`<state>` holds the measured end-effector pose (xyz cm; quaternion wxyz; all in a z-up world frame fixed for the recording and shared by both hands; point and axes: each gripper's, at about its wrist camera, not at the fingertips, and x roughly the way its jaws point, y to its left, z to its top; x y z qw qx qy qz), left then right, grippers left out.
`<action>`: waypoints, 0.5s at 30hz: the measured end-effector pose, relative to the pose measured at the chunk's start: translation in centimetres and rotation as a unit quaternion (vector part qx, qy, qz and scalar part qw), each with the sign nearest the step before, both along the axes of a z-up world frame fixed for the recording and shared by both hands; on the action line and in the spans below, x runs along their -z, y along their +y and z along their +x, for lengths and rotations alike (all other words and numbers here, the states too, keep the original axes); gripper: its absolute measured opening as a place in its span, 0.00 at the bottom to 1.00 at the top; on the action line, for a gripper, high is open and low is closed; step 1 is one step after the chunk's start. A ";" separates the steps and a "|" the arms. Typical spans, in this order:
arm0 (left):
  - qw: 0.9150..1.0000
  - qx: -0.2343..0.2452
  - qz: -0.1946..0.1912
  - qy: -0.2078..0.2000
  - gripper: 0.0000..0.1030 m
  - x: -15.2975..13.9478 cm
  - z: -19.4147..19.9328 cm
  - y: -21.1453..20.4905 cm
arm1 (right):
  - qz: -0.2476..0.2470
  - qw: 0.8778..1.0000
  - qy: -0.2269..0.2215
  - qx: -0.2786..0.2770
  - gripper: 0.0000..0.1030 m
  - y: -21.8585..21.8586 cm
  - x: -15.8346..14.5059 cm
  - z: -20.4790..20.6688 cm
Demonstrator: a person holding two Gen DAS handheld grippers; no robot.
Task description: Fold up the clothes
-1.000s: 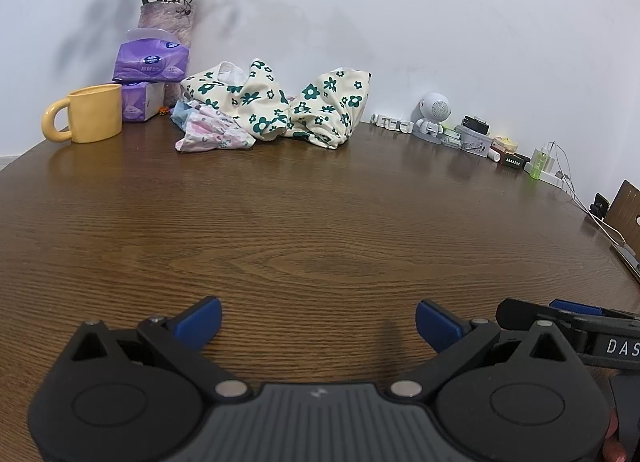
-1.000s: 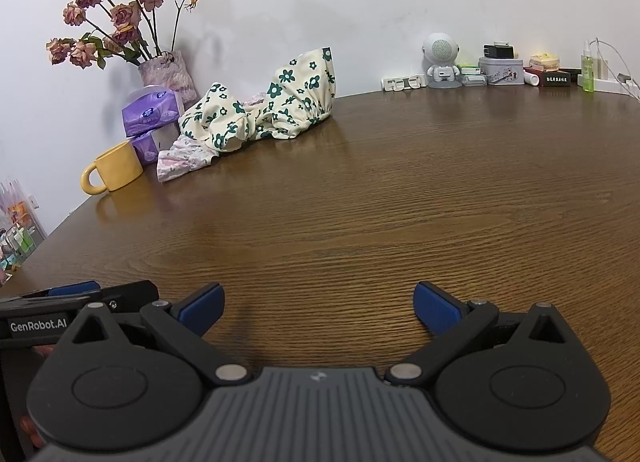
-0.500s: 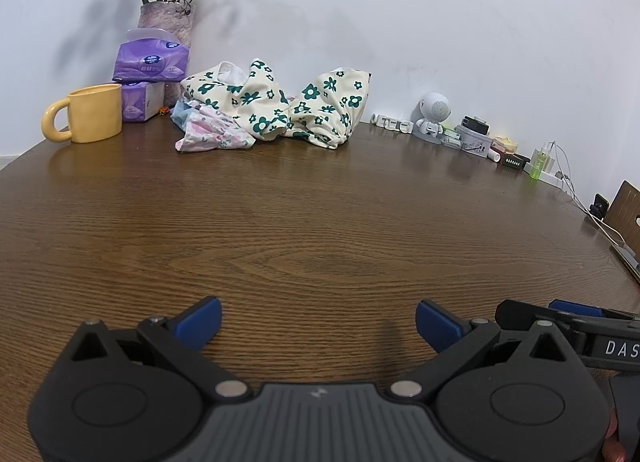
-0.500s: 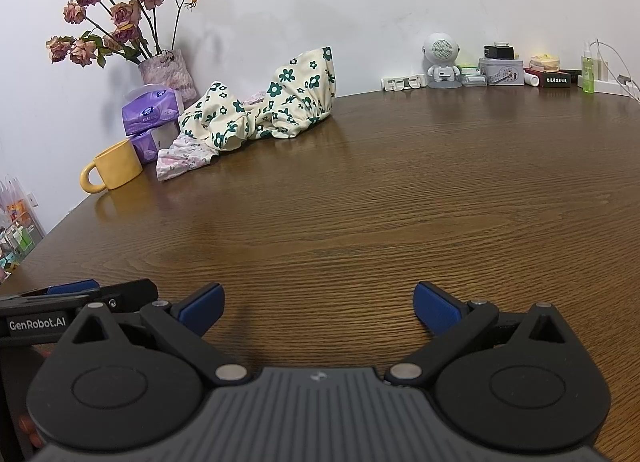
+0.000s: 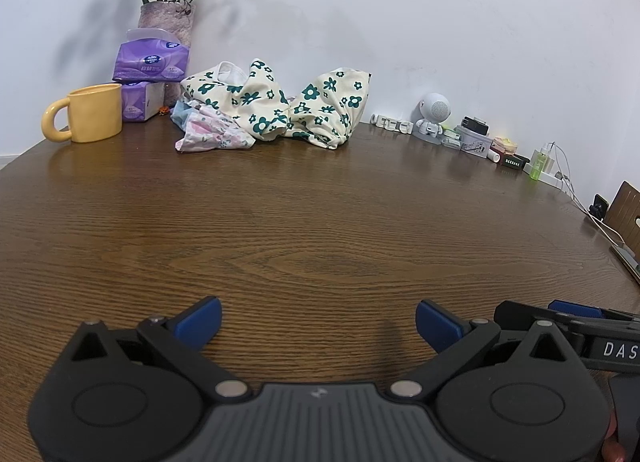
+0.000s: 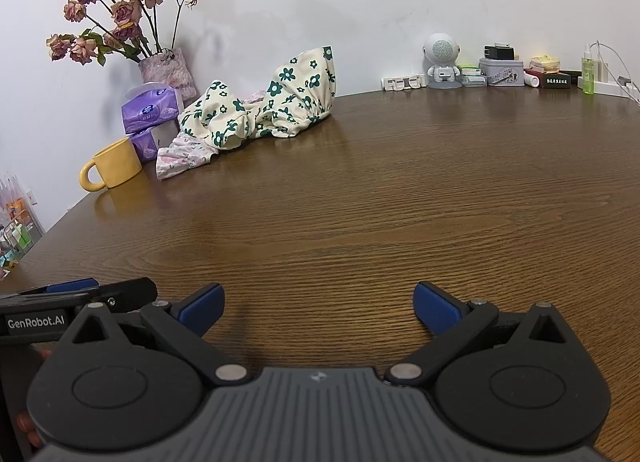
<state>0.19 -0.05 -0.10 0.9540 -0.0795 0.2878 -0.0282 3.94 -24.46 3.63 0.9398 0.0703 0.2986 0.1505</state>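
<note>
Clothes (image 5: 276,109) lay crumpled at the table's (image 5: 320,221) far left; my left gripper (image 5: 318,318) and right gripper (image 6: 318,304) were spread wide, empty.

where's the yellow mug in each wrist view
Left wrist view: the yellow mug stands at far left on the wooden table, left of the pile of clothes.
Right wrist view: the yellow mug sits at left, nearer mid-height, in front of the purple tissue packs.
Shared landmark: the green-flowered cream garment, to the mug's right in both views.
</note>
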 end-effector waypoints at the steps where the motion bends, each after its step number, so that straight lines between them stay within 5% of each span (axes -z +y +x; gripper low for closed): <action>1: 1.000 0.000 0.000 0.000 1.00 0.0 0.0 0.0 | 0.000 1.000 0.000 0.000 1.00 0.0 0.0 0.0; 15: 1.000 0.001 -0.001 0.000 1.00 -0.1 -0.2 0.0 | -0.002 1.000 0.000 -0.001 1.00 0.0 0.1 -0.1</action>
